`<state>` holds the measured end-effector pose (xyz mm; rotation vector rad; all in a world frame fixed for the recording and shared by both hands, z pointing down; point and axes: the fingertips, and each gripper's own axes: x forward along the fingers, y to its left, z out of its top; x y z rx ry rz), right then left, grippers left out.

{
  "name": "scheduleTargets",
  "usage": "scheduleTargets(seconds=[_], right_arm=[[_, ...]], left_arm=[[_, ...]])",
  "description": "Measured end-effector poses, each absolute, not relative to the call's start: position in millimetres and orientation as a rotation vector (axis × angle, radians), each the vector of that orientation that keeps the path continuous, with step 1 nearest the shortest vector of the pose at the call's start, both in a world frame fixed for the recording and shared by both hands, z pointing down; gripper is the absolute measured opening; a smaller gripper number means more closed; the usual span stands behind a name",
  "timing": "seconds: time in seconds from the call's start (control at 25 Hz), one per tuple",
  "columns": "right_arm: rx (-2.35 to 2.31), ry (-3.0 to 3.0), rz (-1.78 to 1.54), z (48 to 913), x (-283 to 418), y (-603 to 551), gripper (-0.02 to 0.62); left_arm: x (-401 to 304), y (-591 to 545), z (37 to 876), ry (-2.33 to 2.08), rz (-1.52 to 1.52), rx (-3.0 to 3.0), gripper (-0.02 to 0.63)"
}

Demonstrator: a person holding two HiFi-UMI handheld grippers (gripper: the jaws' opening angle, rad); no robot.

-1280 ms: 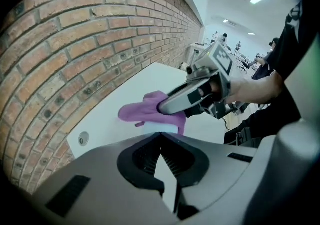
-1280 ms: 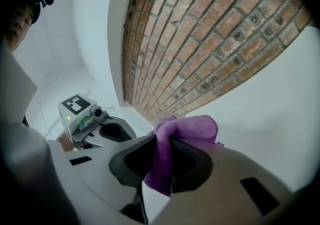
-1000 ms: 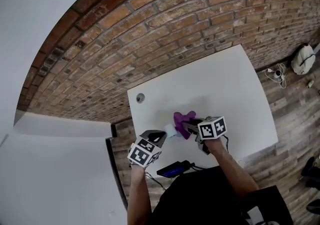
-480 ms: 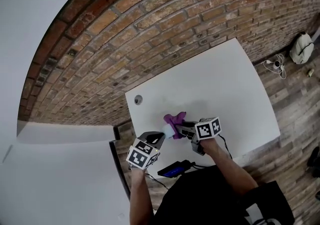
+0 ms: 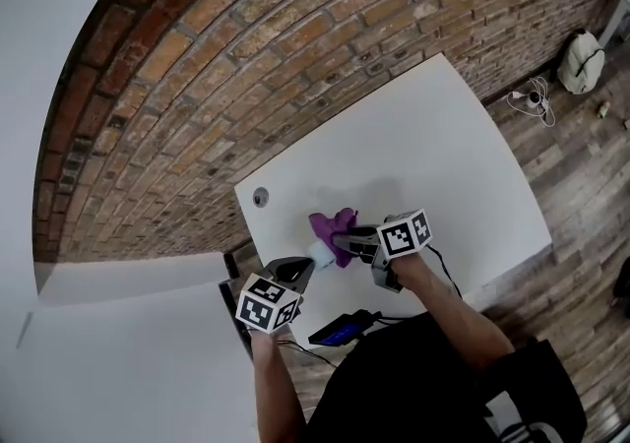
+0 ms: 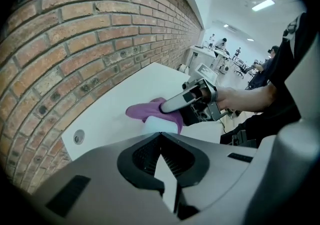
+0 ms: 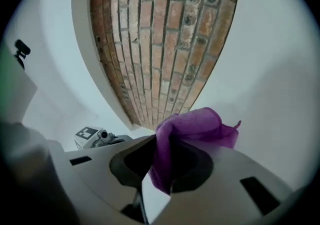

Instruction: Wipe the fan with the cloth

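Note:
A small pale fan [image 5: 320, 254] sticks out past the tip of my left gripper [image 5: 307, 269], which is shut on its thin white lower part [image 6: 165, 184]. The purple cloth [image 5: 333, 230] hangs from my right gripper [image 5: 346, 237], whose jaws are shut on it. In the left gripper view the cloth [image 6: 145, 110] drapes over the fan's pale top [image 6: 161, 126], with the right gripper [image 6: 167, 106] just behind. From the right gripper view the cloth [image 7: 195, 126] bunches out of the jaws [image 7: 160, 169] and hides the fan.
Both grippers work over the near left part of a white table [image 5: 443, 156] set against a brick wall [image 5: 246, 67]. A round cable hole [image 5: 260, 197] lies at the table's left. A dark device with a blue screen [image 5: 340, 331] sits below the front edge.
My right gripper has rolled and carried the cloth a little left, closer over the fan. The left gripper has held still with the fan.

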<state>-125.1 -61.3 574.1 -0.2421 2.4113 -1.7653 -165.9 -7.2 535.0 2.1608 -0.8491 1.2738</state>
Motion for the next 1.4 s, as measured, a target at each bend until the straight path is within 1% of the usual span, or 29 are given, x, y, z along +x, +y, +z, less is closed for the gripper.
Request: scheduleTargets(seconds=[0.2, 0.36, 0.52, 0.68, 0.76, 0.88, 1.04, 1.32, 1.4], right_arm=[[-0.273, 2.470, -1.845, 607, -143, -51, 0.074], [-0.402, 2.681, -1.814, 634, -139, -45, 0.074], [-0.526, 2.877, -1.858, 670, -127, -33, 0.074], [-0.688, 2.783, -1.804, 653, -105, -56, 0.074], [-0.602, 2.680, -1.747, 622, -107, -69, 0.074], [-0.353, 2.604, -1.742, 592, -132, -66, 0.074], [-0.359, 2.630, -1.812, 613, -148, -60, 0.074], [-0.584, 2.945, -1.881, 678, -135, -48, 0.074], [-0.638, 3.034, -1.862, 684, -126, -48, 0.074]], left_arm=[[-165, -5, 536, -0.848, 1.267, 2.161, 0.005], [-165, -6, 535, -0.857, 1.245, 2.161, 0.005], [-164, -4, 536, -0.860, 1.239, 2.161, 0.005], [-162, -5, 537, -0.860, 1.230, 2.164, 0.005], [-163, -5, 536, -0.863, 1.223, 2.165, 0.005], [-164, -6, 536, -0.868, 1.215, 2.167, 0.005], [-163, -6, 537, -0.877, 1.216, 2.166, 0.005], [-163, -7, 535, -0.888, 1.179, 2.165, 0.005], [-164, -7, 535, -0.888, 1.171, 2.167, 0.005]])
